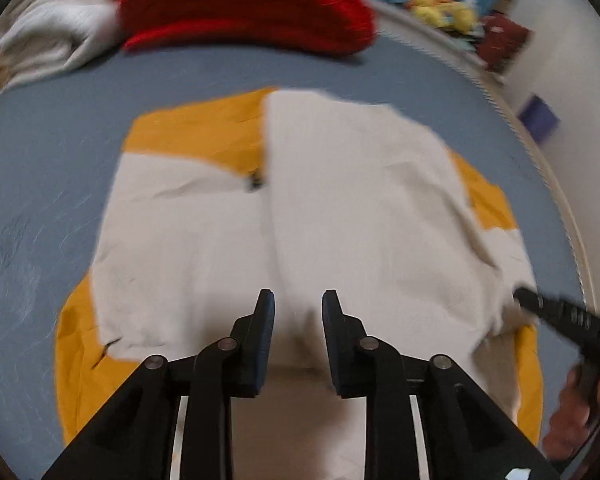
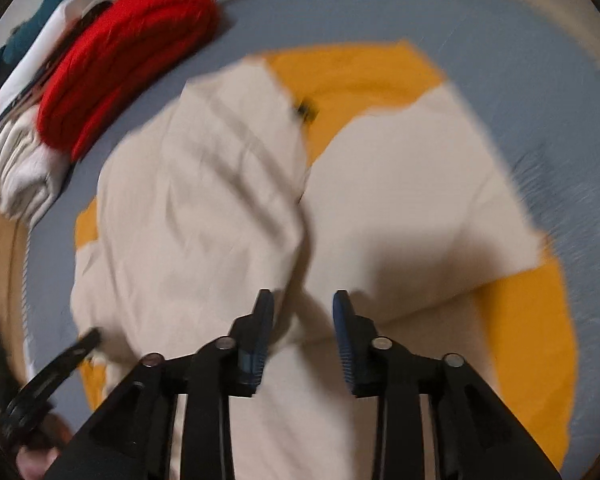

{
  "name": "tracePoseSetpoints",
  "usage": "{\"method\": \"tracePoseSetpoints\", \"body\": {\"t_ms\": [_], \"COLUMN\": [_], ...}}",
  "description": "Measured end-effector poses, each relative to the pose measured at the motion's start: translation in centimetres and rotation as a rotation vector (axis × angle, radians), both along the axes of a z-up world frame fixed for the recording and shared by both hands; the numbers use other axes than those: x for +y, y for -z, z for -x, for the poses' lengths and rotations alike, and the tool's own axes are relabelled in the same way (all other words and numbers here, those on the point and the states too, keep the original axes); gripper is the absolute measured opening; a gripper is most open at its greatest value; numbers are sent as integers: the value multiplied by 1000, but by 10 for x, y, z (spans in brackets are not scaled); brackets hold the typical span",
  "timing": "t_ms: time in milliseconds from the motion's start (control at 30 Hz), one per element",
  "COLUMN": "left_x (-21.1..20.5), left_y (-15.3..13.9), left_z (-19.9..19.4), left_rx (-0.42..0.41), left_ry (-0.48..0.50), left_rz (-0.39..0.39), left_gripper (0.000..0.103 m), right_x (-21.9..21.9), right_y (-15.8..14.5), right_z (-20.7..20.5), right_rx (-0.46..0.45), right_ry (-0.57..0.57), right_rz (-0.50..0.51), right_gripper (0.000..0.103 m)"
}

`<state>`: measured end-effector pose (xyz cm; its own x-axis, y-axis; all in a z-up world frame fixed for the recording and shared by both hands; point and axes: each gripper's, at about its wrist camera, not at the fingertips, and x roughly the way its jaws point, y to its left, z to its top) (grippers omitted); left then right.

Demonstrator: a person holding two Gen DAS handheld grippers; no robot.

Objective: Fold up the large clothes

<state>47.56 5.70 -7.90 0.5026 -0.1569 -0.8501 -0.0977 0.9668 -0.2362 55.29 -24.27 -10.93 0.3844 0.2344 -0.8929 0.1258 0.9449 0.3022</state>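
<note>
A large cream and yellow garment (image 1: 340, 208) lies spread on the blue-grey sheet (image 1: 40, 184), with one cream half folded over the other. It also fills the right wrist view (image 2: 228, 200). My left gripper (image 1: 298, 300) hovers open over its near middle, nothing between the fingers. My right gripper (image 2: 302, 300) is open above the cream fabric too. The right gripper's black finger (image 1: 556, 312) shows at the garment's right edge in the left wrist view; the left gripper (image 2: 52, 380) shows at lower left in the right wrist view. Both views are motion-blurred.
A folded red garment (image 1: 244, 4) and a white garment (image 1: 56, 32) lie at the far side of the sheet. Yellow plush toys (image 1: 444, 8) and blue fabric sit beyond the bed edge. The piped mattress edge (image 1: 540, 152) runs along the right.
</note>
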Motion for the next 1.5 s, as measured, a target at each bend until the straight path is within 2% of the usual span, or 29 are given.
{"method": "tracePoseSetpoints", "body": {"t_ms": [100,200,267,333,400,467,533,567,600,633,667,767,833,900,1067,1133,1233,1300,1400,1500], "left_x": [-32,-57,-57,-49,-40,-21,-5,2,11,13,15,18,19,19,29,21,14,21,40,52], "left_y": [19,50,72,69,53,40,44,52,68,75,74,43,9,-22,-80,-101,-131,-146,-158,-149], "left_z": [-1,2,6,6,5,9,7,6,5,6,7,13,20,32,67,94,138,175,226,285], "left_rx": [26,113,195,207,179,112,107,135,210,249,246,172,69,-20,-173,-242,-341,-381,-395,-370], "left_ry": [112,192,185,156,150,118,70,53,28,15,2,16,24,16,35,72,104,87,38,23], "left_rz": [78,86,67,103,118,84,46,46,52,76,99,109,80,73,42,7,-79,-120,-59,-31], "left_gripper": [22,22,22,22,22,22,22,22,22,22,22,21,21,21,21,21,21,21,21,18], "right_x": [-6,-3,-4,-3,-9,-18,-24,-26,-24,-22,-19,-14,-8,-8,-13,-15,-18,-28,-53,-78], "right_y": [-19,-21,-10,9,36,53,59,57,52,48,43,28,12,-18,-97,-130,-167,-186,-202,-210], "right_z": [-2,-8,-13,-17,-21,-22,-24,-24,-24,-24,-22,-19,-13,-5,34,59,97,129,184,237], "right_rx": [-131,-190,-158,-72,35,96,115,113,99,84,66,23,-31,-139,-412,-517,-619,-653,-641,-647], "right_ry": [-21,-121,-121,-104,-82,-48,-18,-16,-25,-35,-46,-59,-63,-71,-105,-131,-168,-174,-127,-127], "right_rz": [-19,-102,-133,-151,-168,-149,-173,-170,-147,-123,-100,-59,-32,-2,38,66,96,76,26,35], "right_gripper": [33,33,33,33,33,33,33,33,33,33,33,33,33,33,33,33,33,33,33,33]}}
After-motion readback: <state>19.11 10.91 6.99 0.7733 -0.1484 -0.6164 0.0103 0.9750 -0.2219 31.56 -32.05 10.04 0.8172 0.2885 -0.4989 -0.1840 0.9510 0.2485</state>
